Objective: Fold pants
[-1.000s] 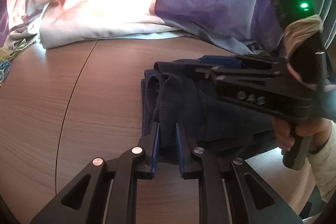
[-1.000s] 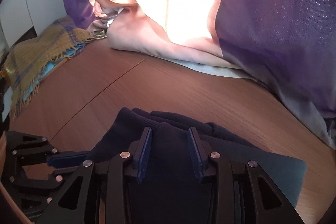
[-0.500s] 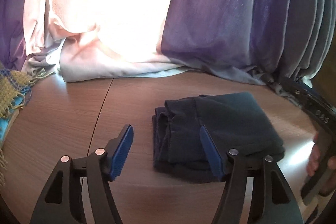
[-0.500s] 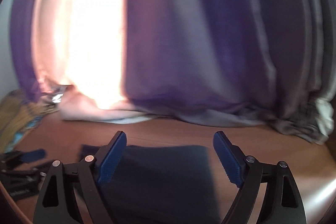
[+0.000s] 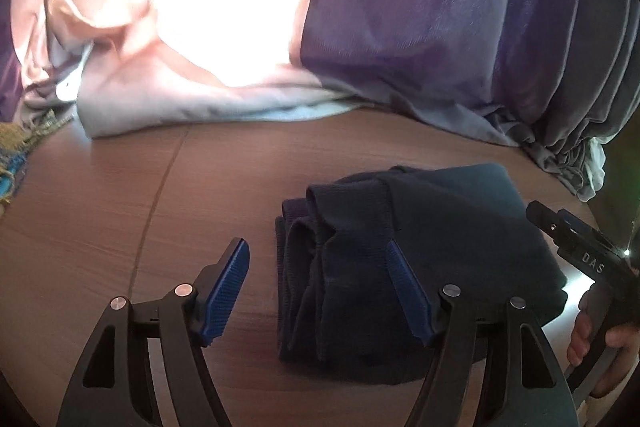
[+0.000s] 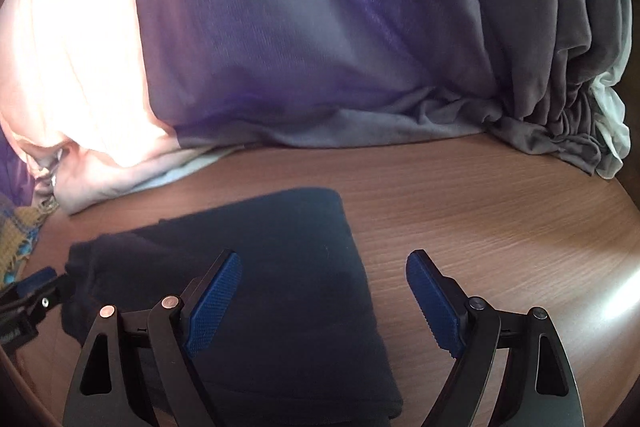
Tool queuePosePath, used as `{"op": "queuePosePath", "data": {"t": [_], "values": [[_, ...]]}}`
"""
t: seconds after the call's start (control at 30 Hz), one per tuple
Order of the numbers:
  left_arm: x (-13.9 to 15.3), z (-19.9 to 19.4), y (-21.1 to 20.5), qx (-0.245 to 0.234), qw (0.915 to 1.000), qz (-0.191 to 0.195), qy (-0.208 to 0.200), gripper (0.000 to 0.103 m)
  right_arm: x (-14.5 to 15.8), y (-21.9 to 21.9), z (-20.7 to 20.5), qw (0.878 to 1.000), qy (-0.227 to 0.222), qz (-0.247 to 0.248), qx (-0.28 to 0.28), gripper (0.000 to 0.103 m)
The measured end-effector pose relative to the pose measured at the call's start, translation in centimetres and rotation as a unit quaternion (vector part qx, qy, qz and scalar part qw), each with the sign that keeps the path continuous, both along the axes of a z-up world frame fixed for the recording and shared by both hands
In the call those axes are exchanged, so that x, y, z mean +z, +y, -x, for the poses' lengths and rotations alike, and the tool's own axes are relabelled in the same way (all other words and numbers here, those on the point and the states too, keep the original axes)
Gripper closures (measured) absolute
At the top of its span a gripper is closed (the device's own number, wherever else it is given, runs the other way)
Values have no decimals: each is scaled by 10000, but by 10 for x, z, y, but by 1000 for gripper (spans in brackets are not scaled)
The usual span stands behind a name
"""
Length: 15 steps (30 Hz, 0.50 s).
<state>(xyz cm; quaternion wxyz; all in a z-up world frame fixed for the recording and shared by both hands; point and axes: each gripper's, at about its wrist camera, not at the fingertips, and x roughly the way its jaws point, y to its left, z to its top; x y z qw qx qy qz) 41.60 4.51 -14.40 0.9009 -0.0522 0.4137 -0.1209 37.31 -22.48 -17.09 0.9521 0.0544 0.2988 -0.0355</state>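
Note:
The dark navy pants point(image 5: 420, 251) lie folded into a compact stack on the wooden table point(image 5: 120, 211), layered edges facing left. My left gripper point(image 5: 320, 267) is open and empty, held above the stack's left end. The pants also show in the right wrist view point(image 6: 280, 267). My right gripper point(image 6: 324, 283) is open and empty, over the stack's right edge. The right gripper's body shows at the right of the left wrist view point(image 5: 588, 259), held by a hand. The left gripper's tip shows at the left of the right wrist view point(image 6: 36, 279).
Purple and grey curtains point(image 6: 360, 47) hang behind the table and bunch on its far edge. A sunlit pale pink cloth point(image 5: 180, 47) lies at the back left. A yellow and blue fringed textile point(image 5: 12, 163) sits at the far left. The table's curved edge point(image 6: 628, 203) runs at right.
Both grippers were nearly shut around the pants one second ago. They have opened and pulled back from the folded stack, which stays on the table.

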Motion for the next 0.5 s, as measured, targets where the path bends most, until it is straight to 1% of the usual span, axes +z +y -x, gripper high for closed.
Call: {"op": "queuePosePath", "data": {"t": [0.17, 0.3, 0.4, 0.5], "values": [[-16, -9, 5, 45, 9993, 248, 269, 31, -13, -3, -9, 9997, 239, -14, 36, 17], [-24, -11, 4, -54, 9991, 265, 322, 32, -25, -11, -11, 9987, 412, -277, -68, 17], [-31, -16, 8, -64, 9978, 492, 440, 32, -29, -12, -14, 9978, 516, -412, -40, 17], [-37, -19, 11, -82, 9960, 711, 537, 33, -32, -10, -17, 9976, 597, -347, -24, 17]]}}
